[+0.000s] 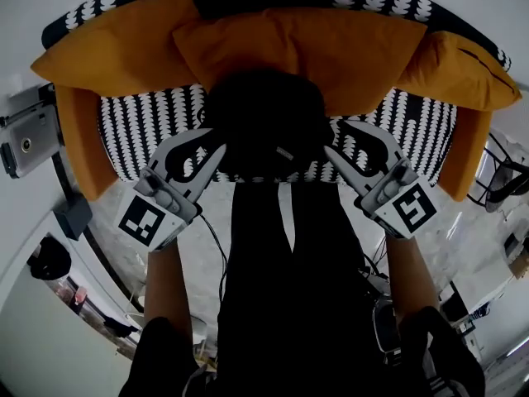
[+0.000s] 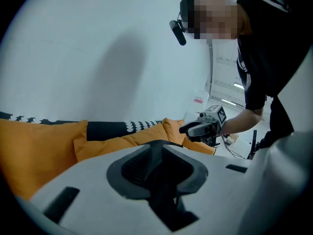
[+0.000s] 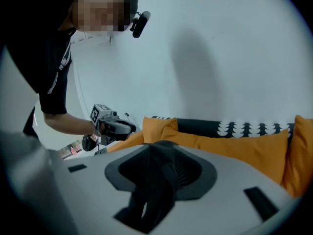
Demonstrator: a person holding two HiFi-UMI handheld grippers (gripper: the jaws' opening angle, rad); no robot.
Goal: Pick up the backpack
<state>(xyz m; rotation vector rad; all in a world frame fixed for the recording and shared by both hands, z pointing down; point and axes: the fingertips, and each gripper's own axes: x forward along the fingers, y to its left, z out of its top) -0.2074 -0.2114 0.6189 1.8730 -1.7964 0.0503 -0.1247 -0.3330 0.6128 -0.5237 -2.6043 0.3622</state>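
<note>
Since the left gripper [image 1: 212, 142] is barely parted and the right gripper [image 1: 333, 137] spread, the unpinched backpack [image 1: 264, 118] may slip if lifted.

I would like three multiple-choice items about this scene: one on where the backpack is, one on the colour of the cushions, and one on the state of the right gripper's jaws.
1. Where is the backpack?
A. on the sofa, between the left gripper and the right gripper
B. on the floor
C. on a shelf

2. What colour are the cushions?
A. blue
B. orange
C. white

3. How do the right gripper's jaws stand?
A. pressed together
B. out of sight
C. apart

Key: 1 A, the head view shows it there; 2 B, they are orange in every view; 3 C, the head view shows a gap between them.
</note>
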